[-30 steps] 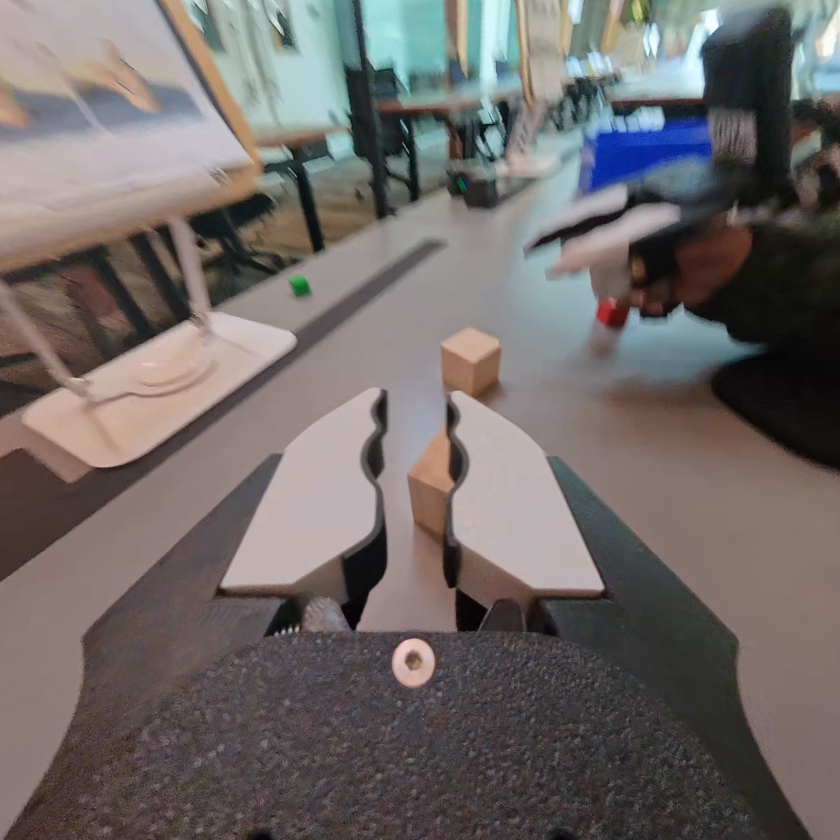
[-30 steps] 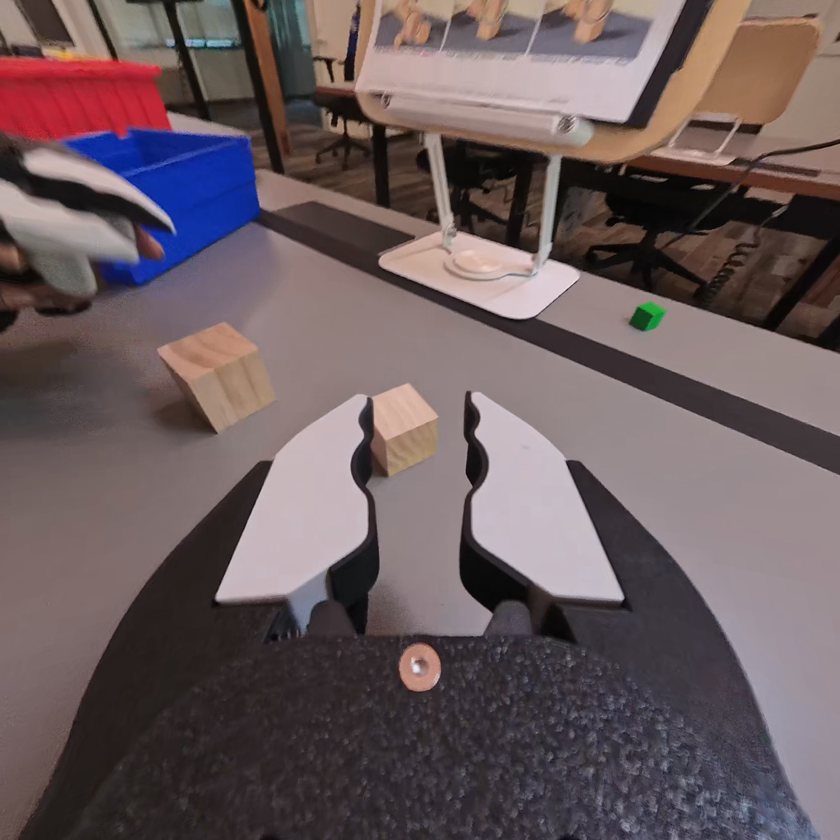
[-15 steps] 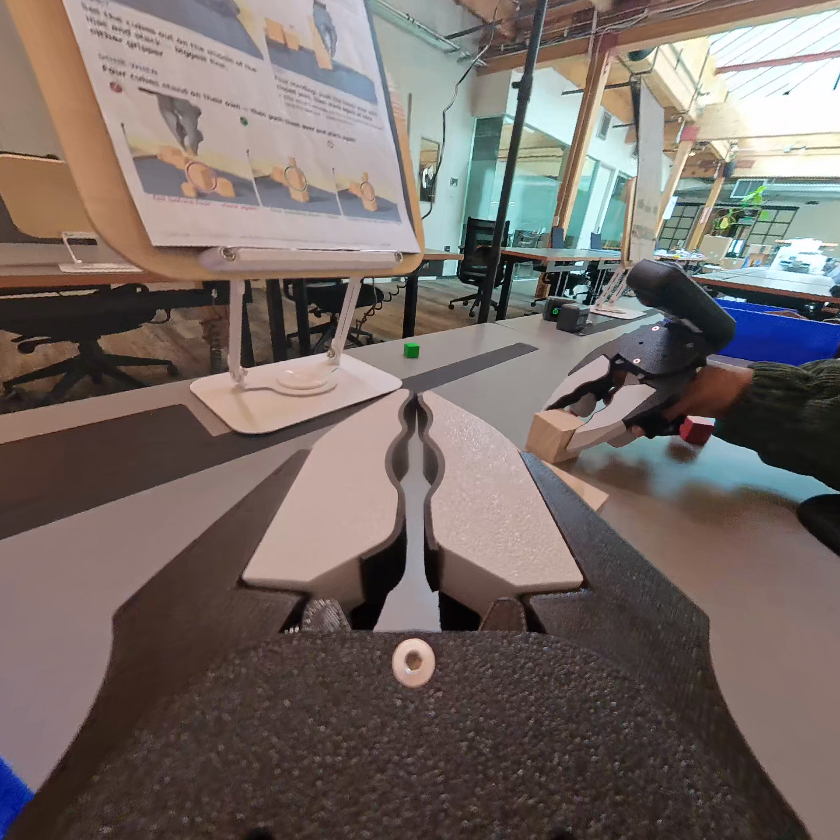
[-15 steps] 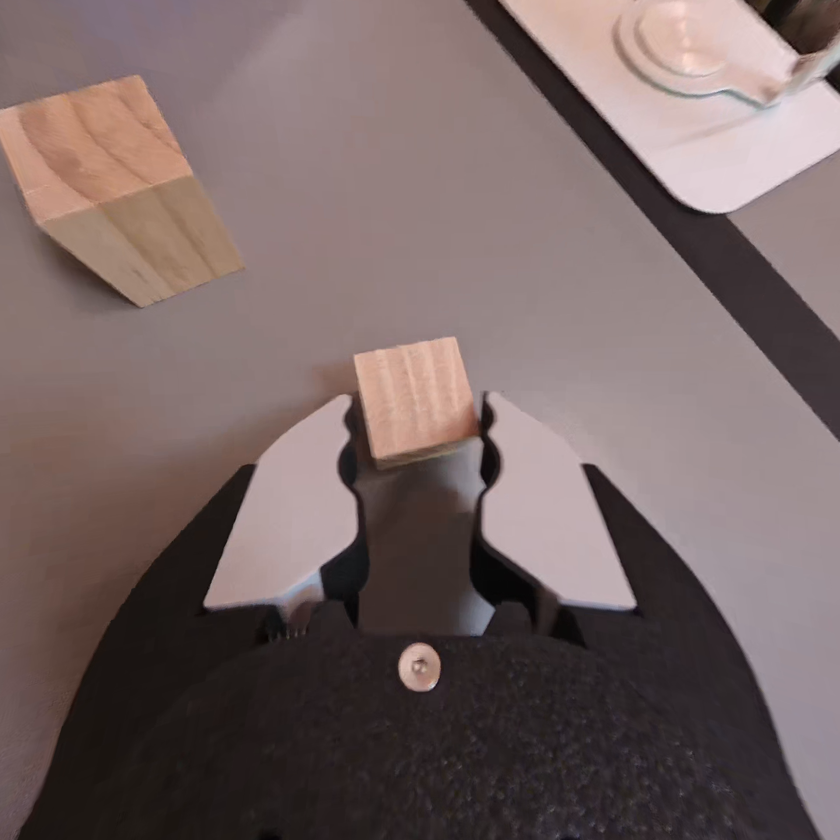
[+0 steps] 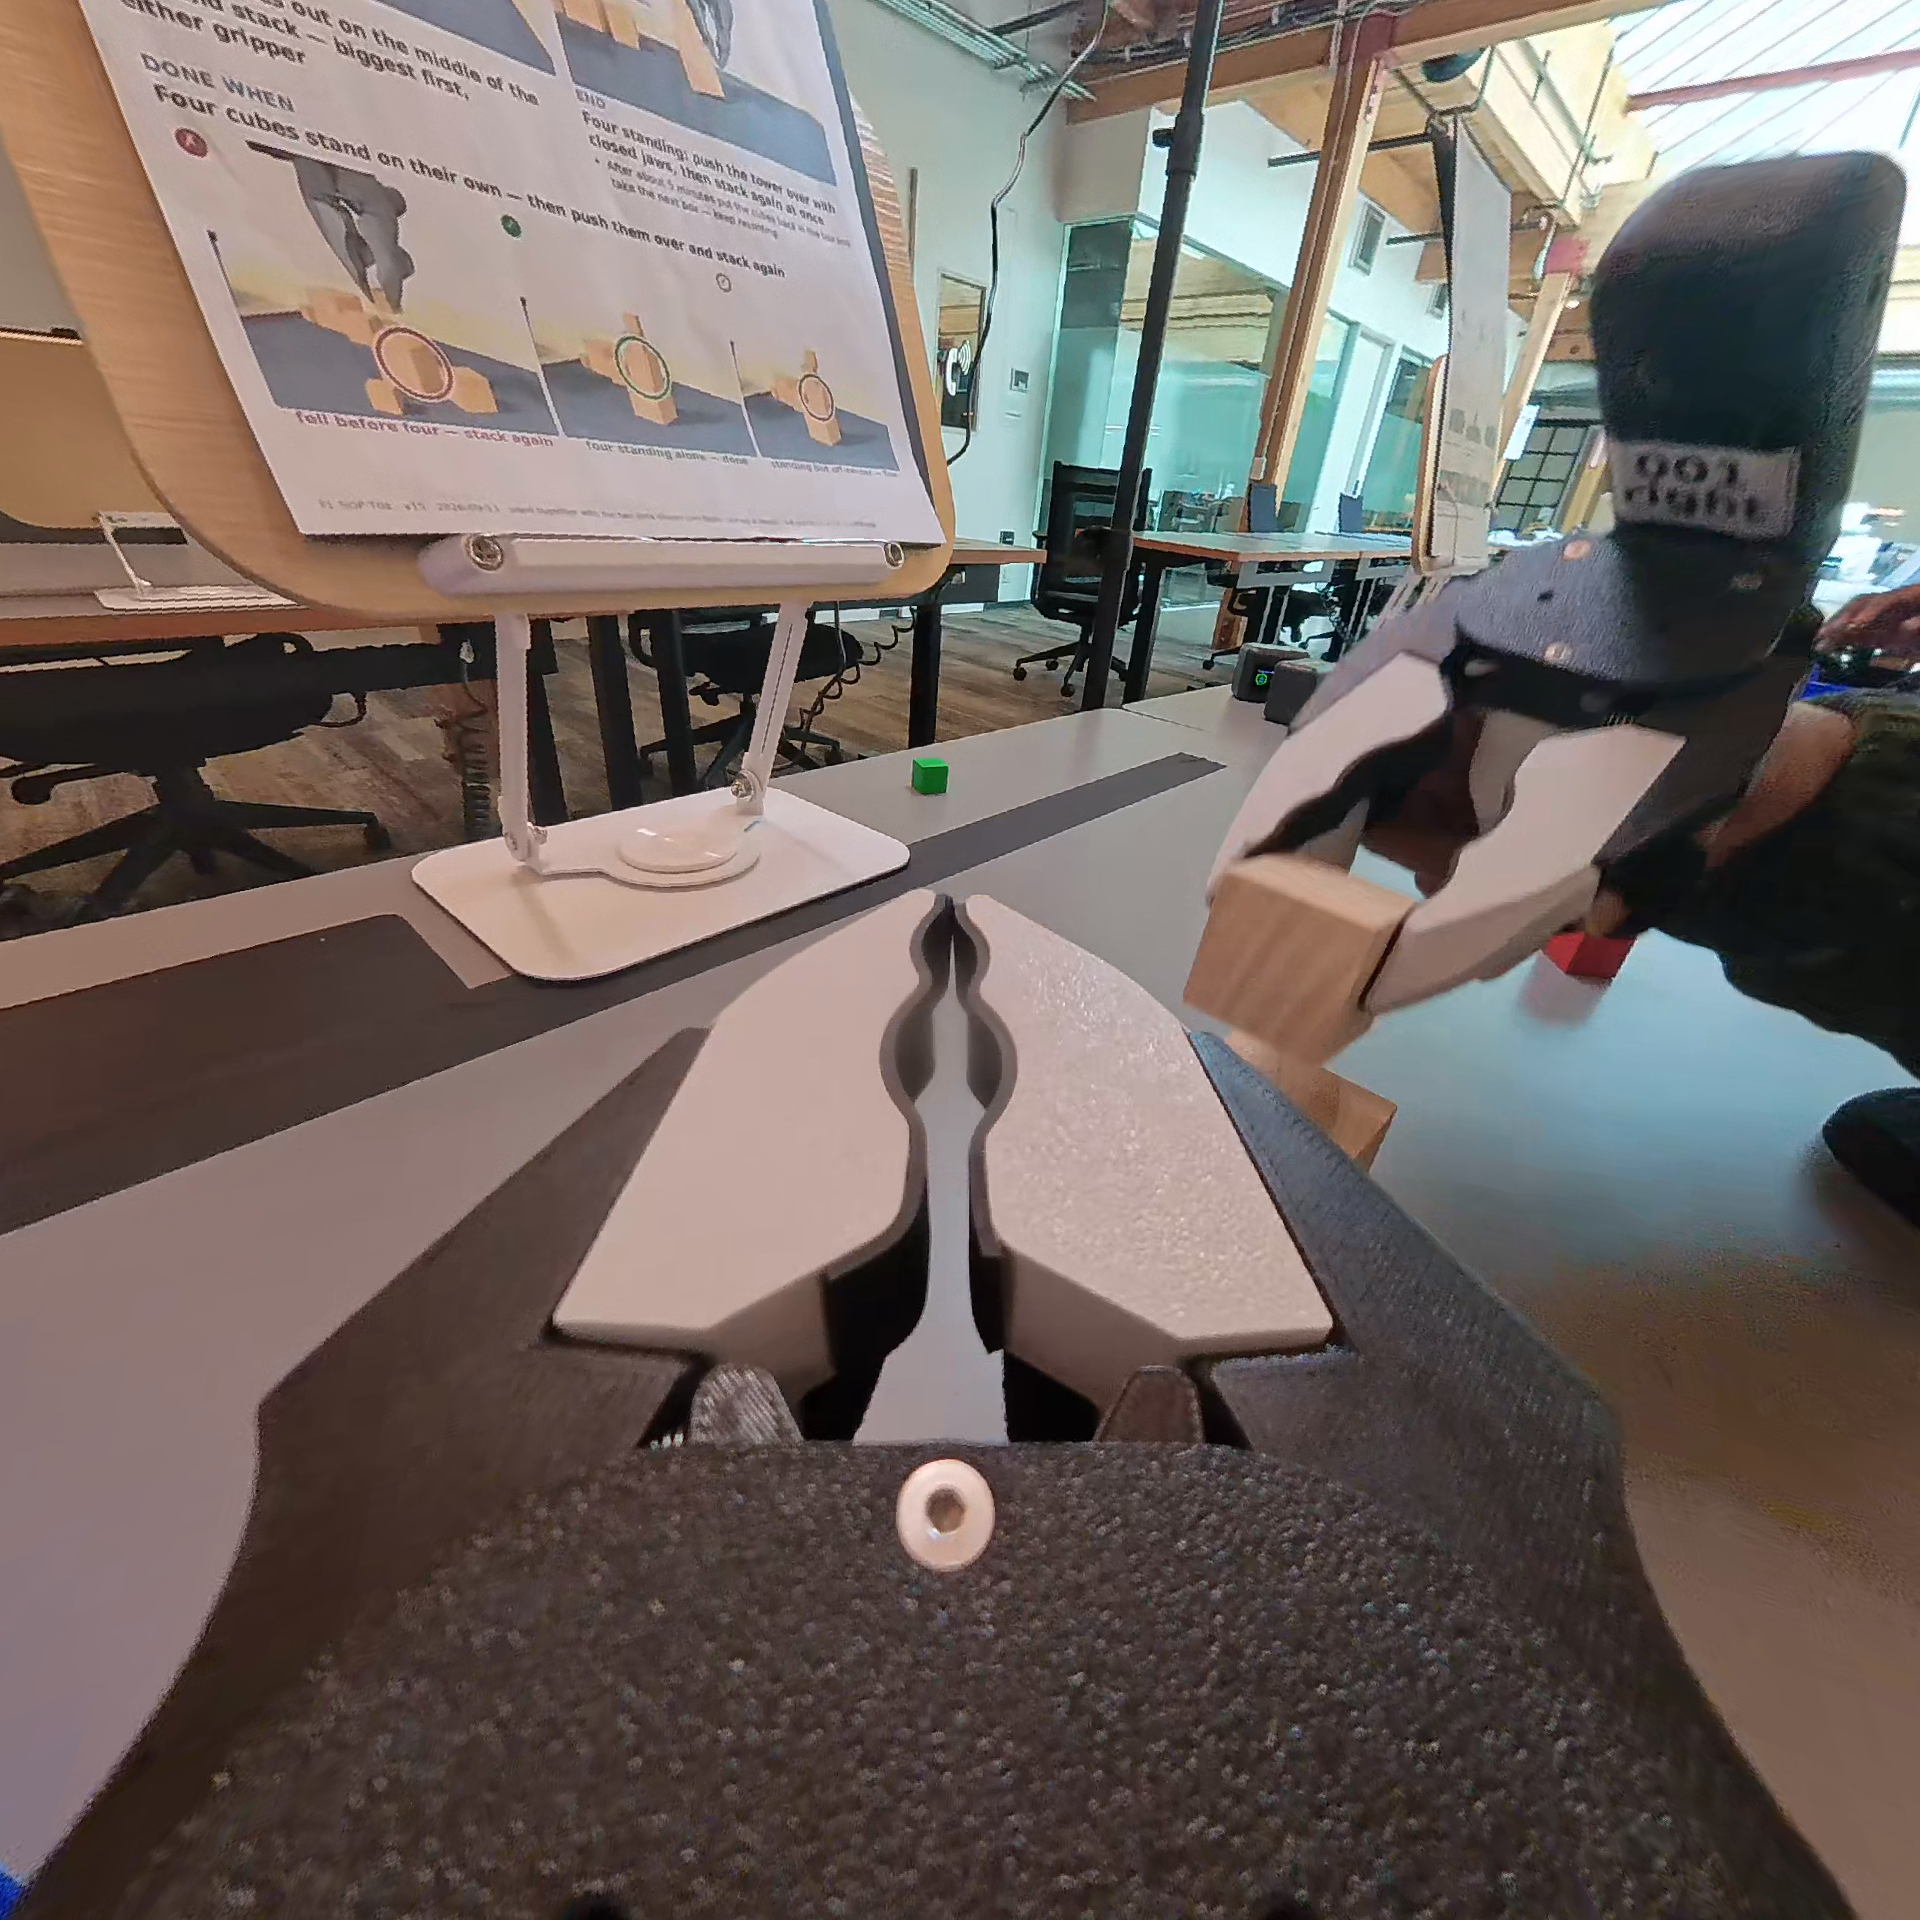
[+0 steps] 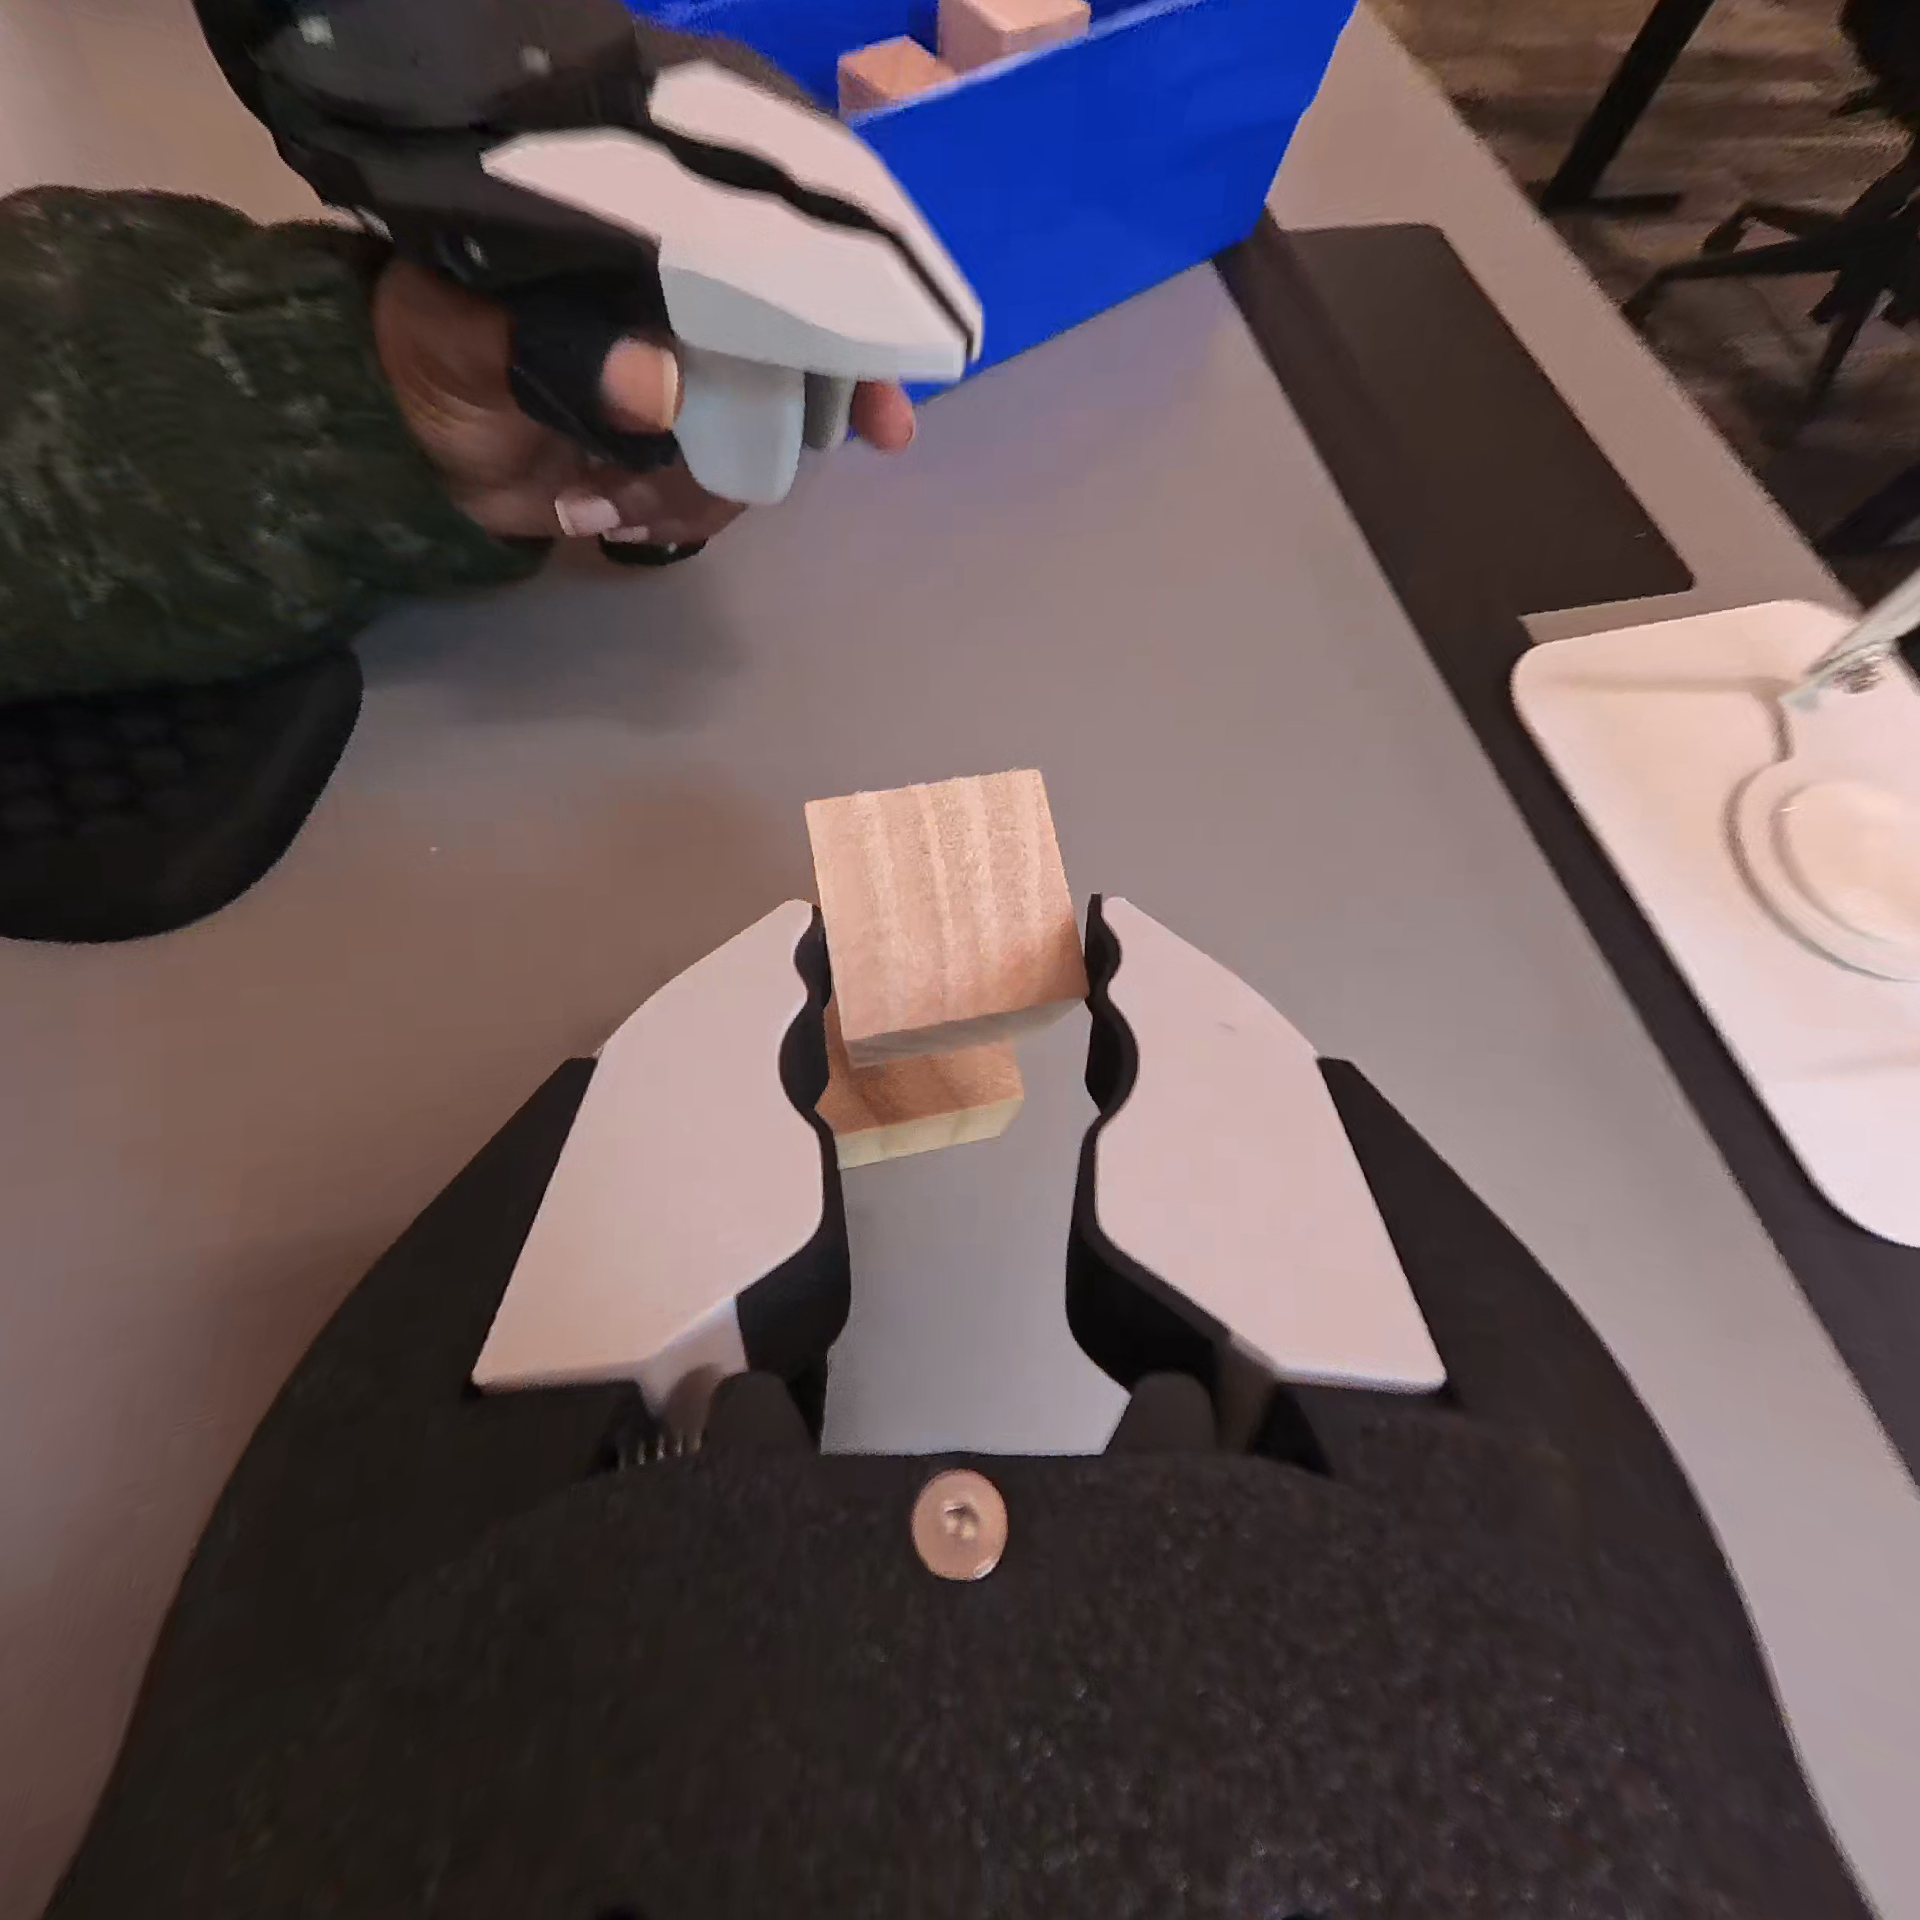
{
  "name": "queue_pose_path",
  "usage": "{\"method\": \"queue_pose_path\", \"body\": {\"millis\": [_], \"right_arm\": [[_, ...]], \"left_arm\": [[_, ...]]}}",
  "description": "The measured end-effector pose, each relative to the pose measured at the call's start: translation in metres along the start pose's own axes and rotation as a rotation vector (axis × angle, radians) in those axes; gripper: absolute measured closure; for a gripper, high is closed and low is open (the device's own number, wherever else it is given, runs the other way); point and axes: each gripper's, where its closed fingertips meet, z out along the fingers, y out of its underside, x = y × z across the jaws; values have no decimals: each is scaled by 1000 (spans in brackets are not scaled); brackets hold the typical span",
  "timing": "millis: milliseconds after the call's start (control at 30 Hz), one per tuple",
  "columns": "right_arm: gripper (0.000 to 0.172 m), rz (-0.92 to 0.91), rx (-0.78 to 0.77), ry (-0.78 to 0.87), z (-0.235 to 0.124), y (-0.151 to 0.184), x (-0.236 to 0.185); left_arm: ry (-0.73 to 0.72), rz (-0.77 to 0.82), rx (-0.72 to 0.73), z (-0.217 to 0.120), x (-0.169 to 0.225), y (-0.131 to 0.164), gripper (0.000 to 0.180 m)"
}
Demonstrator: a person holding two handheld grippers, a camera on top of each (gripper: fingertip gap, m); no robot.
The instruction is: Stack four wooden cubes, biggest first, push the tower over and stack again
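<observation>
Right claw grips a wooden cube (lifted); left claw closed, bare.

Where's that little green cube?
In the left wrist view, the green cube sits alone on the far table edge, just right of the white stand.

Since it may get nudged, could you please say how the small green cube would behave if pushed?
The green cube looks flat-faced, so it would probably slide, not roll. Being small, it likely shifts easily. It sits near the table edge, so it could drop off.

A grey table carries a wooden cube, blue bin and white stand base.
</observation>
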Motion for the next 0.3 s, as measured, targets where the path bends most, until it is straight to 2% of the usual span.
{"method": "queue_pose_path", "body": {"millis": [33, 300], "right_arm": [[124, 3, -14, -13, 5, 7, -2], [124, -28, -76, -31, 12, 20, -6]], "left_arm": [[0, 2, 1, 0, 0, -1, 180], [12, 10, -14, 3, 1, 2, 180]]}}
